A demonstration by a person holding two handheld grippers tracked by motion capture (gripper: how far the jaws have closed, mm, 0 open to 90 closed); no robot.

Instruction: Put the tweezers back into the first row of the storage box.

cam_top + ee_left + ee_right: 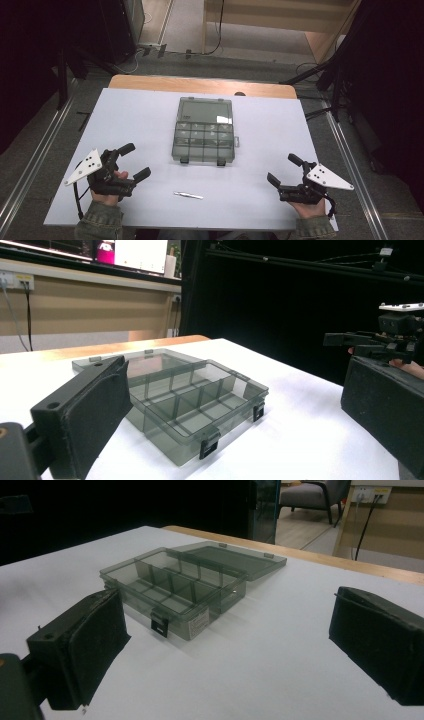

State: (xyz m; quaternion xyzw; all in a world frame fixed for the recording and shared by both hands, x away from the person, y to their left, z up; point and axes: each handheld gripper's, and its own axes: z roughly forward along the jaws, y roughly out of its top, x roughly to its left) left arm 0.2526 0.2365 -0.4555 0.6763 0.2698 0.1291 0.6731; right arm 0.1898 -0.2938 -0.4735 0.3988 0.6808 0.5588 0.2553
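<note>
— How many things lie on the table [150, 107]?
— Two: one open box [204, 136] in the middle, one small tool [188, 195] just before it.
— And the grippers?
— Left gripper [135, 161] and right gripper [284, 169] flank the box, jaws spread, both empty

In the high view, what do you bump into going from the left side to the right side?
Left gripper → small silvery tool → right gripper.
</note>
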